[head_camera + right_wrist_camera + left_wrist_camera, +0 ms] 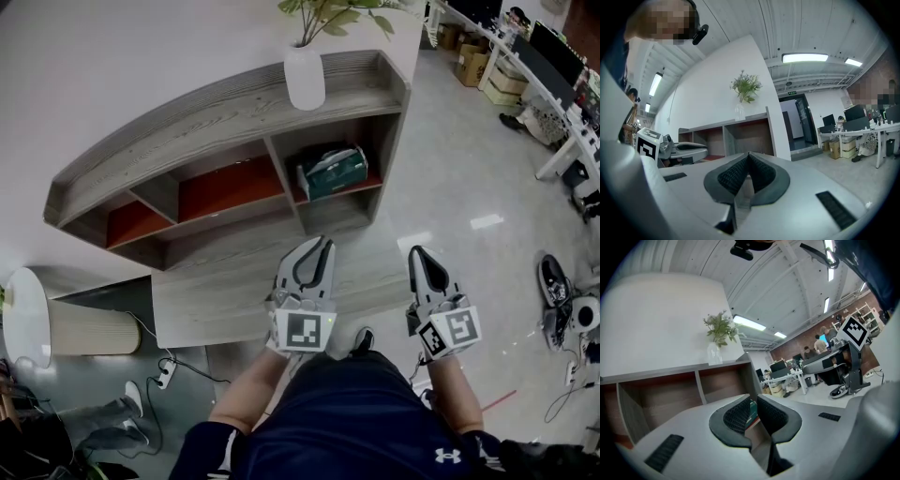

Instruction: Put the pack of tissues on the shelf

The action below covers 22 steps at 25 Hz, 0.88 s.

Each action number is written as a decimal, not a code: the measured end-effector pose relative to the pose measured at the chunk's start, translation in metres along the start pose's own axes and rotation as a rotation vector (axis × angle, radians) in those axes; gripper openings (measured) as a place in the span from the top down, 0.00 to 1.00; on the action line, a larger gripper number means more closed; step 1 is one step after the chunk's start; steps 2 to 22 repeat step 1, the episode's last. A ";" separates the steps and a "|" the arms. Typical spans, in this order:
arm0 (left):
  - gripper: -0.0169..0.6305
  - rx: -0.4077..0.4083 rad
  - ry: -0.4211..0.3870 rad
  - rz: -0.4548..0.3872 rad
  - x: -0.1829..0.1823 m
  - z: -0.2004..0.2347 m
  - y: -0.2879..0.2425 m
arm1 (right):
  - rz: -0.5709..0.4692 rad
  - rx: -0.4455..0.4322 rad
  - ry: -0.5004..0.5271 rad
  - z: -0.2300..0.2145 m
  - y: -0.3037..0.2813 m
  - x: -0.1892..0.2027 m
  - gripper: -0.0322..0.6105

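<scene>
The green and white pack of tissues [330, 172] lies in the right-hand compartment of the grey wooden shelf [225, 112]. A sliver of the pack [752, 409] shows past the left jaws in the left gripper view. My left gripper [323, 242] is held in front of the shelf's low step, shut with nothing in it. My right gripper [419, 251] floats to its right over the floor, also shut and empty. In its own view the right gripper [748, 154] has its ribbed pads meeting at the tip. The left gripper [753, 401] points at the shelf.
A white vase with green leaves [305, 75] stands on the shelf's top. A round white table [23, 314] and a beige cylinder [89, 330] sit at the left, with a power strip [167, 373] on the floor. Shoes [553, 281] and desks [553, 66] are at the right.
</scene>
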<state>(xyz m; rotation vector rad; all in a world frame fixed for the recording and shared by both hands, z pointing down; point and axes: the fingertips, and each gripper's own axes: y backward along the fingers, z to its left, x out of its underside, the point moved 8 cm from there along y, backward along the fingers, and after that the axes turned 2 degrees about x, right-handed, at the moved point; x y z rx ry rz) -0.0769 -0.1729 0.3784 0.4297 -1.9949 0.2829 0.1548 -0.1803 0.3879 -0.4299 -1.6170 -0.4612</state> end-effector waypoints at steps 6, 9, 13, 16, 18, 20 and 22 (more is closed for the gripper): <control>0.88 -0.002 -0.001 -0.003 0.000 0.002 -0.002 | -0.004 -0.001 0.002 0.000 -0.002 -0.001 0.93; 0.88 -0.002 -0.001 -0.003 0.000 0.002 -0.002 | -0.004 -0.001 0.002 0.000 -0.002 -0.001 0.93; 0.88 -0.002 -0.001 -0.003 0.000 0.002 -0.002 | -0.004 -0.001 0.002 0.000 -0.002 -0.001 0.93; 0.88 -0.002 -0.001 -0.003 0.000 0.002 -0.002 | -0.004 -0.001 0.002 0.000 -0.002 -0.001 0.93; 0.88 -0.002 -0.001 -0.003 0.000 0.002 -0.002 | -0.004 -0.001 0.002 0.000 -0.002 -0.001 0.93; 0.88 -0.002 -0.001 -0.003 0.000 0.002 -0.002 | -0.004 -0.001 0.002 0.000 -0.002 -0.001 0.93; 0.88 -0.002 -0.001 -0.003 0.000 0.002 -0.002 | -0.004 -0.001 0.002 0.000 -0.002 -0.001 0.93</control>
